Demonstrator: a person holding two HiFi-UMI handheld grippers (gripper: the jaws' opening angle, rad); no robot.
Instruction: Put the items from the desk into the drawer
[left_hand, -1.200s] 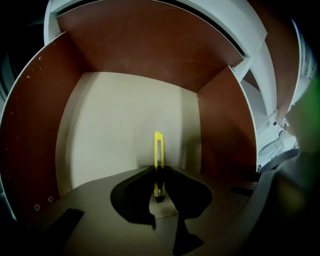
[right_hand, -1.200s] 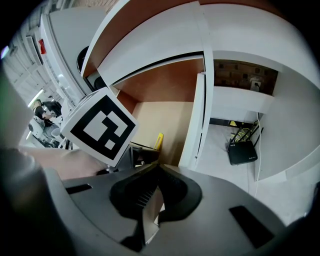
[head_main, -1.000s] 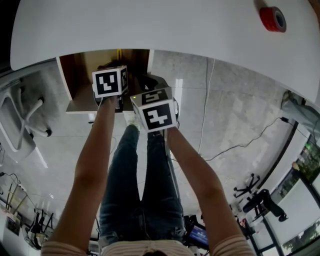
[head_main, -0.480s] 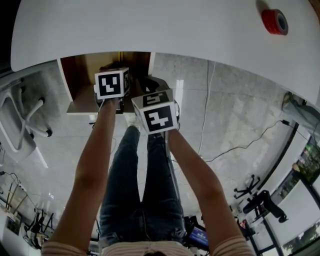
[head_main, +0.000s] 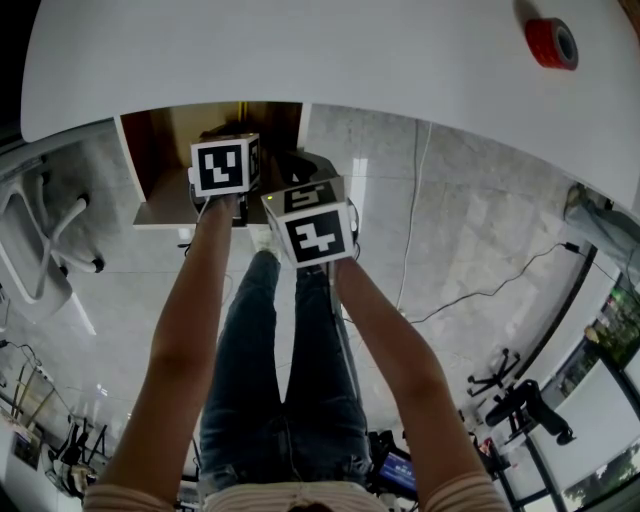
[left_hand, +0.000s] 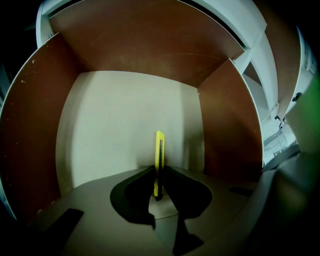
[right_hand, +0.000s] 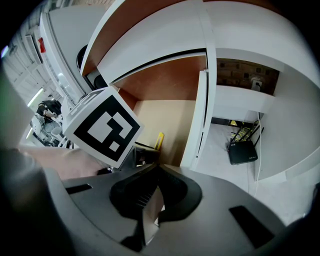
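Nothing has shifted: left tongs (left_hand: 159, 176) still clamp the yellow knife (left_hand: 159, 150) over the open drawer (left_hand: 30, 135), release pending; right tongs (right_hand: 157, 168) closed, empty

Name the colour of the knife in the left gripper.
The knife is yellow with a dark centre strip; the left gripper view shows it best.

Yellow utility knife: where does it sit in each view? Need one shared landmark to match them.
Head view: cannot make it out; the left marker cube covers that spot over the drawer.
Left gripper view: utility knife upright at centre, clamped in the left claw.
Right gripper view: only its yellow tip shows, just right of that marker cube.
Shared landmark: the drawer's brown side walls, in all three views.
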